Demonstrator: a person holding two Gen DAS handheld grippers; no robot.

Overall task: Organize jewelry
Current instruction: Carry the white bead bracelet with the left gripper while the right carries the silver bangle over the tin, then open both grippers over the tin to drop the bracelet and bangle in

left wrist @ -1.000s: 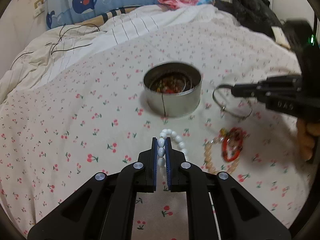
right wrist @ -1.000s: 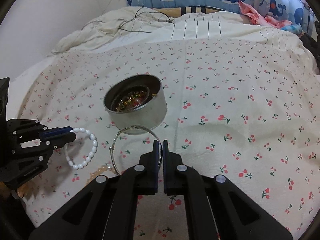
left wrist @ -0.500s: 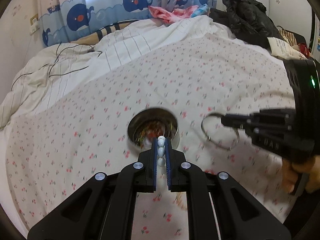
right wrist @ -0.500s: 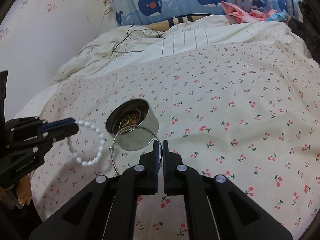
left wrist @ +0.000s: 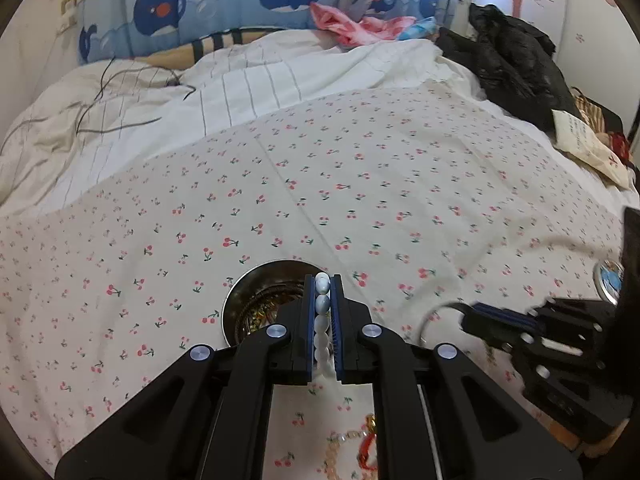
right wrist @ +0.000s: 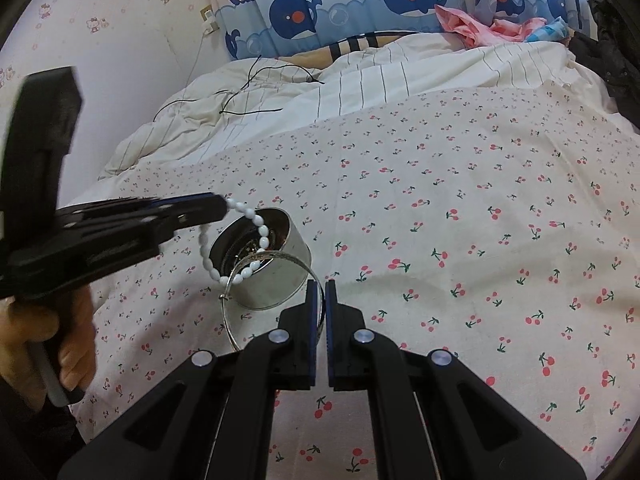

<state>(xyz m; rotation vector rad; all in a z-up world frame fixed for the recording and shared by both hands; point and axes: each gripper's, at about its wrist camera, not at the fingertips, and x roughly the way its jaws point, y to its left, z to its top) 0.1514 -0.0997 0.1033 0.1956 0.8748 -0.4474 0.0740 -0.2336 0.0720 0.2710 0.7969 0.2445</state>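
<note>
Hanging now over the open tin instead of lying on the bed, the white bead bracelet is pinched in the closed left tool, ready to drop. Right tool, clamped shut, holds the silver bangle just beside the tin.

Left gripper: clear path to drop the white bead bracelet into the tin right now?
Probably yes. The left gripper holds the white bead bracelet above the open tin. The right gripper's silver bangle hangs beside the rim, not over the opening.
</note>
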